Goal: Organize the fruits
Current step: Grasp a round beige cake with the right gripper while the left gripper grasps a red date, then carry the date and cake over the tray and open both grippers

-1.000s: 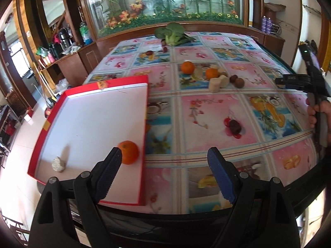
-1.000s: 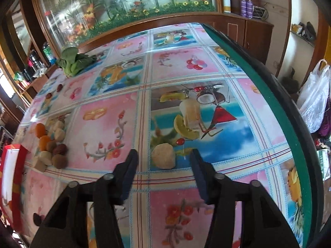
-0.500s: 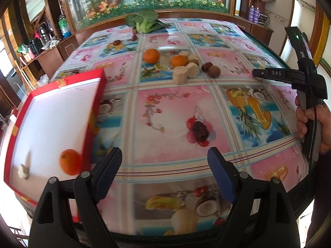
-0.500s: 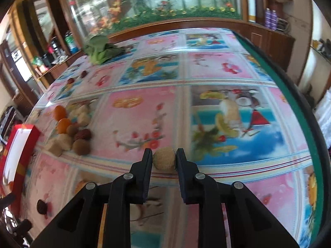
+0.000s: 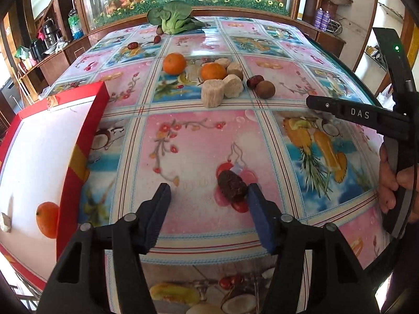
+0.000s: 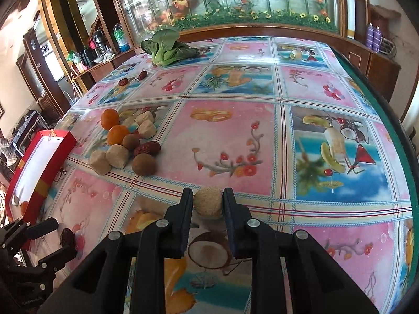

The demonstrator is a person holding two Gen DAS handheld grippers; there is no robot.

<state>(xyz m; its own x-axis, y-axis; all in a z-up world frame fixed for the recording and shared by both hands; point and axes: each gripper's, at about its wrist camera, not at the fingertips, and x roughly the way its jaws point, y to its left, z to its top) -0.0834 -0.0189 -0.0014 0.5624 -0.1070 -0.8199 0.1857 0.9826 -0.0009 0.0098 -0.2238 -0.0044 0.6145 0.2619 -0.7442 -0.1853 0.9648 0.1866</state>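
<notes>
My left gripper is open, low over the table, with a dark red date lying just inside its right finger. My right gripper is shut on a round beige fruit piece and holds it just above the table. A pile of two oranges, beige pieces, a date and a brown fruit lies mid-table. A red tray at the left holds an orange and a beige piece.
A green leafy vegetable and two more dates lie at the table's far end. The right gripper's body shows at the right of the left wrist view. The table's green edge runs along the right.
My left gripper swung right from the tray and lowered around the dark date. My right gripper closed on the beige piece and carried it left toward the pile.
</notes>
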